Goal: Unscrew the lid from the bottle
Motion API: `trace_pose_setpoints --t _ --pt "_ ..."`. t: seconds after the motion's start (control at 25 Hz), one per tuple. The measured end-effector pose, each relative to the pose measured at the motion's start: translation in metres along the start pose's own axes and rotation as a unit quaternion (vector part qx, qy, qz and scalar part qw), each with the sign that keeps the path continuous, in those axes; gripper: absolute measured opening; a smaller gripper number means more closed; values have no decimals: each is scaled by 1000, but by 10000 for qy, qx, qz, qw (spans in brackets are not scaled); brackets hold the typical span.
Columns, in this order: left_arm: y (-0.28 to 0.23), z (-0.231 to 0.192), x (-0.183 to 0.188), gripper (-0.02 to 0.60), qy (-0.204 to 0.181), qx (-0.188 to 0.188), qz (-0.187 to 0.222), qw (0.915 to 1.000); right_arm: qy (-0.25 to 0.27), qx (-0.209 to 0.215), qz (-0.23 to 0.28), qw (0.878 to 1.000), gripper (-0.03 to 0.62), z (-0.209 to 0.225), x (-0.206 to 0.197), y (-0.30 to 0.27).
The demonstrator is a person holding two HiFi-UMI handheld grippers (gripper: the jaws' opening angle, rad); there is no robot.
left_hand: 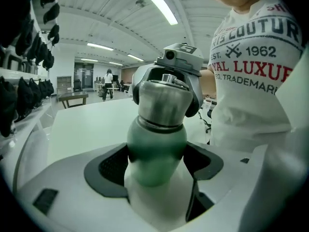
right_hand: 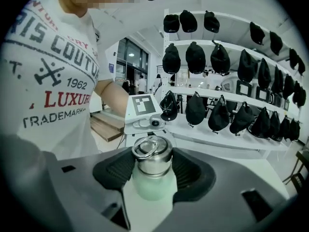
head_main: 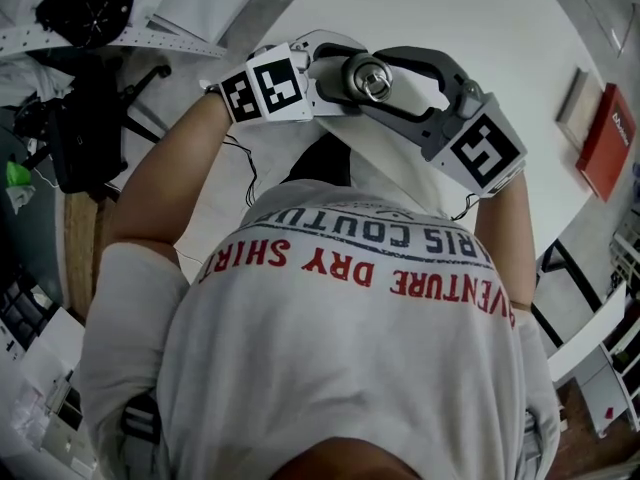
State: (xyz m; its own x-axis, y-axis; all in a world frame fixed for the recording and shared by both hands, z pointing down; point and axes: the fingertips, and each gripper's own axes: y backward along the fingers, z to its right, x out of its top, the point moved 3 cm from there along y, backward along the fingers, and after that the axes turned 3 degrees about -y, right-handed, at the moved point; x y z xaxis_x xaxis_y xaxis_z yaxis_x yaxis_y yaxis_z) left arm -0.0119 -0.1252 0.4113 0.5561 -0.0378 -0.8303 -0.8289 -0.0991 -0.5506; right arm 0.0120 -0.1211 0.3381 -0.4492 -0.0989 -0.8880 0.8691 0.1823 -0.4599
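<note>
Right now your left gripper is clamped on the green body of the bottle. Your right gripper is closed on its steel lid, a pad pressing each side. The two grippers meet nose to nose just in front of your chest, with the bottle between them.

The readable print is on your shirt: "ADVENTURE DRY SHIRT" from above, and "COUTURE", "1962" and "LUXUR" in the gripper views. Each marker cube carries black-and-white squares.

The white table spreads wide below and beyond both grippers. A red box lies well off past the right one. Shelves of dark caps stand behind the left gripper.

The bottle's long axis runs across both sets of jaws, lid end up towards your head, its ring on top.
</note>
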Motion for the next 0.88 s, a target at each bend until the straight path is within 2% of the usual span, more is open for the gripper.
trace_pose_setpoints --t 0.24,0.44,0.72,0.88 --pt "0 -2 0 370 -284 -455 -93 9985 104 431 -16 9990 247 2 0 -1" --pt "0 -2 0 370 -324 -570 -70 9978 6 614 -6 9981 247 3 1 -1" --pt "-1 -1 1 370 -183 -339 0 9993 -247 489 29 9985 255 0 2 0" --pt "-1 1 0 370 3 -19 85 10000 -312 110 80 9994 280 0 1 4"
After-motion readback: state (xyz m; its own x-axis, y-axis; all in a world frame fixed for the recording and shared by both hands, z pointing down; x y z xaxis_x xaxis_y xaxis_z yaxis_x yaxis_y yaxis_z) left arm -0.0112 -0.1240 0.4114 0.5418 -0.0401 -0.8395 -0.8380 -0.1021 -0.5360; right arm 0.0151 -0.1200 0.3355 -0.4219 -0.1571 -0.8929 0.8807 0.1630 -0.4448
